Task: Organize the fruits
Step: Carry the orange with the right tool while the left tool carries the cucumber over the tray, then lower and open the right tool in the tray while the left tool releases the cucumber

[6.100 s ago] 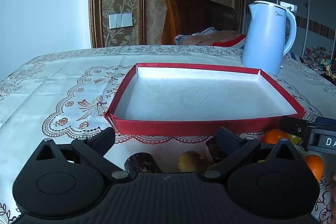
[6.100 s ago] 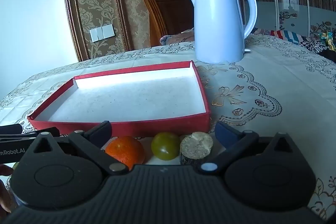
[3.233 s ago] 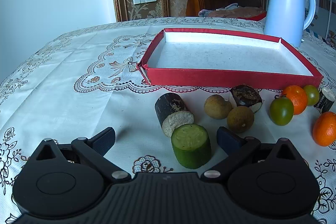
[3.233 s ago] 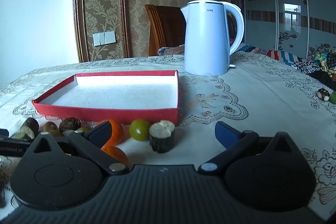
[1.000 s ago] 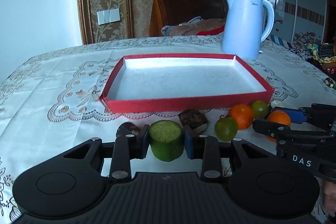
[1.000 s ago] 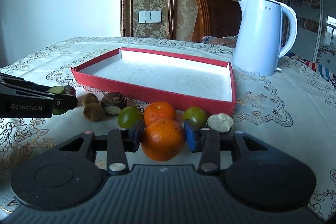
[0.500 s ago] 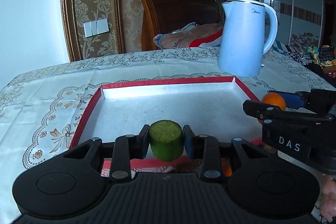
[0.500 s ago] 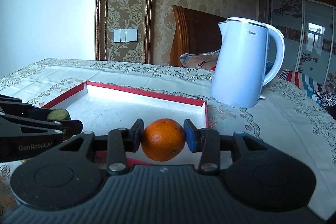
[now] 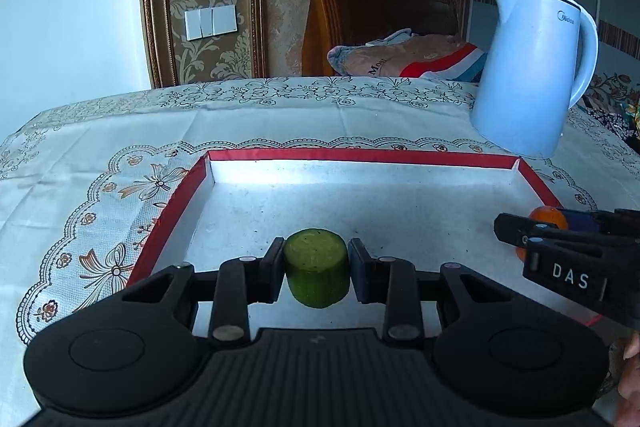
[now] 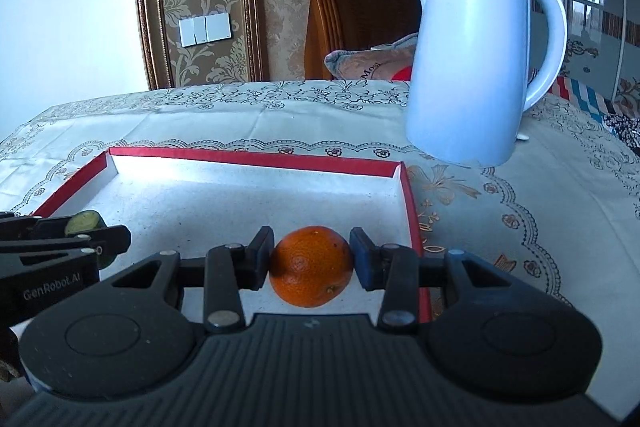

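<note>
Both tongs were loaded over the red tray [image 9: 192, 179]: left gripper [image 9: 316, 269] clenched on the green cucumber chunk [image 9: 316, 273] at the near left, right gripper [image 10: 312, 263] clenched on the orange [image 10: 311, 265] at the near right. Placing step. Next move likely: lower each to the tray floor, release, keep them apart.

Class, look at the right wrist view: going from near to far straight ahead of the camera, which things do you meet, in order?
orange held in the right gripper → white floor of the red tray → tray's far red rim → patterned tablecloth → wooden chair back
</note>
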{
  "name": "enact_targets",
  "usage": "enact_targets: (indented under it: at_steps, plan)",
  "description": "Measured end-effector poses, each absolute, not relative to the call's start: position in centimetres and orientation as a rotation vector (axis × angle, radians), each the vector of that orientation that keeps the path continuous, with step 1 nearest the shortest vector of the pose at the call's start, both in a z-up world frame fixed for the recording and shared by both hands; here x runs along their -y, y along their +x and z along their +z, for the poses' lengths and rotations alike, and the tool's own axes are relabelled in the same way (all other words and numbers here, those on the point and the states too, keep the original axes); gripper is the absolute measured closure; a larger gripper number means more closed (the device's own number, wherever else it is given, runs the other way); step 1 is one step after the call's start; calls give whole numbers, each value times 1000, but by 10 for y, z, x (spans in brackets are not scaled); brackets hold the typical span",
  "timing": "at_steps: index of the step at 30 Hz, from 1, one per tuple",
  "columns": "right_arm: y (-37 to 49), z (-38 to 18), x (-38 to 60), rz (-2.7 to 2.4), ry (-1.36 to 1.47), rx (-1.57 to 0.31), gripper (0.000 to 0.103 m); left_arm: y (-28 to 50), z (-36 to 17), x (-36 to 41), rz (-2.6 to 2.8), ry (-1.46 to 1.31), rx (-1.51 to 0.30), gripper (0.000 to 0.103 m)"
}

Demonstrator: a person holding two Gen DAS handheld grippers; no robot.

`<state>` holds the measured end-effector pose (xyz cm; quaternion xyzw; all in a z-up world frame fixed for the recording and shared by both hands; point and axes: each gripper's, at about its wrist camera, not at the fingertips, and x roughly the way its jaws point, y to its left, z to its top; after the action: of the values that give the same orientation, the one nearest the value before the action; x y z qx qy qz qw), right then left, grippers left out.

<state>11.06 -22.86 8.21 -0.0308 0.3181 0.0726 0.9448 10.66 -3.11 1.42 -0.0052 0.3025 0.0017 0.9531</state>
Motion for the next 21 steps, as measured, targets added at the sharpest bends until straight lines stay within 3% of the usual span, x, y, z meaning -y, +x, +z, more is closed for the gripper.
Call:
enact_targets:
  at_steps: [21]
  plan:
    - [120, 69, 221, 127, -91, -706, 64, 132, 1, 31, 10, -8, -728, 70]
